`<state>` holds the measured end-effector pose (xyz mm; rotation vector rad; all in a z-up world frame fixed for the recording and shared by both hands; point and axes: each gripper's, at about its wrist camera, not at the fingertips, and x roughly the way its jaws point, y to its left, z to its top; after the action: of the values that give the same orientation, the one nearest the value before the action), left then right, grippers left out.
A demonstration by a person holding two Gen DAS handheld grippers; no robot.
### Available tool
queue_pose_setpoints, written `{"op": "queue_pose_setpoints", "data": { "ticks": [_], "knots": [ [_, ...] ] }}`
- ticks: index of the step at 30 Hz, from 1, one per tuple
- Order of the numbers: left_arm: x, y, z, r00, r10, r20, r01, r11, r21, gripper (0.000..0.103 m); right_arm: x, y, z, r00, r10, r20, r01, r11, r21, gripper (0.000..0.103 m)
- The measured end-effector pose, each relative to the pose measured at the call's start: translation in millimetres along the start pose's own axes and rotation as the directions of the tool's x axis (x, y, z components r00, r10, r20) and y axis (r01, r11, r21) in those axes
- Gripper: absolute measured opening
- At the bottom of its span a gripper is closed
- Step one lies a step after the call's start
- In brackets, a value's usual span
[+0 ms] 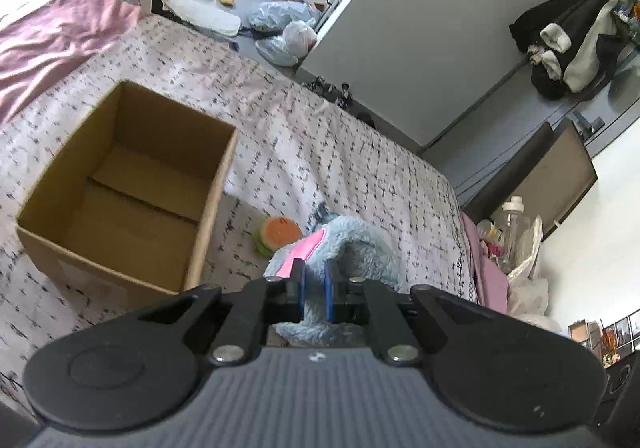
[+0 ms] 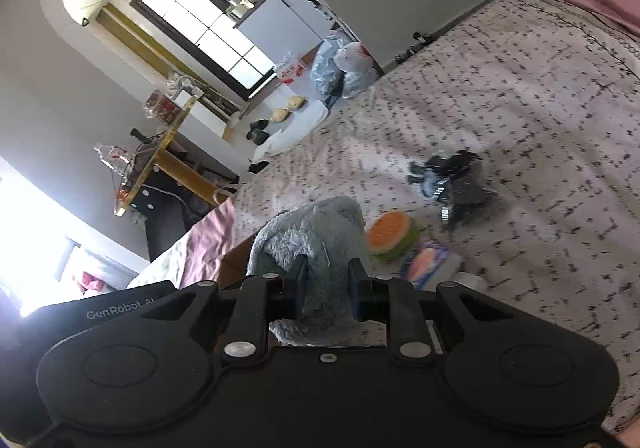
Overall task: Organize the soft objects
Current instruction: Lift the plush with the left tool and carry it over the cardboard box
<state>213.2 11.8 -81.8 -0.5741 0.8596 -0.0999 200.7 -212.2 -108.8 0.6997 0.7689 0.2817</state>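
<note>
On the bed's left side sits an open cardboard box point(image 1: 120, 184), stiff-walled, flaps folded flat inside, nothing in it that shows. Just beside its right wall lies a small plush burger point(image 1: 276, 234), orange top over a green band, round and squashy. Right of that, lifted clear of the patterned bedsheet point(image 1: 360, 152), hangs the blue plush toy point(image 1: 352, 244), shaggy long-pile fur with a smooth pink patch. The left tongs point(image 1: 315, 288) are pinched on a fold of its fur, blue pads sunk into the pile; the right tongs point(image 2: 328, 280) are likewise clamped on a thick grey-blue lobe of the same toy, seen from its other side.

I judge the toy light, limp and compressible: it will sag between two holds, and fur alone may slip, so a bite on a stuffed limb or thick fold serves best. Nothing here is fragile. Further right in the right wrist view lie a flat pink-and-blue soft packet point(image 2: 430, 264) and a dark blurred object point(image 2: 456, 180) I cannot identify.
</note>
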Motion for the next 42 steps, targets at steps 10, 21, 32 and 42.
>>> {"op": "queue_pose_setpoints", "data": {
  "ticks": [10, 21, 32, 42],
  "knots": [
    [-23, 36, 18, 0.999, 0.036, 0.041, -0.034, 0.999, -0.04, 0.009, 21, 42, -11, 0.999, 0.037, -0.029, -0.038, 0.999, -0.038, 0.022],
    [-39, 76, 38, 0.994, 0.063, 0.089, -0.055, 0.994, -0.095, 0.009, 50, 80, -23, 0.994, 0.075, -0.075, -0.08, 0.995, -0.066, 0.022],
    [-34, 119, 47, 0.988, 0.135, 0.073, -0.123, 0.98, -0.156, 0.009, 91, 100, -43, 0.985, 0.068, -0.16, -0.08, 0.994, -0.071, 0.022],
    [-8, 149, 50, 0.983, 0.182, -0.001, -0.179, 0.963, -0.204, 0.009, 119, 100, -55, 0.976, 0.036, -0.213, -0.049, 0.997, -0.06, 0.022]
  ]
}}
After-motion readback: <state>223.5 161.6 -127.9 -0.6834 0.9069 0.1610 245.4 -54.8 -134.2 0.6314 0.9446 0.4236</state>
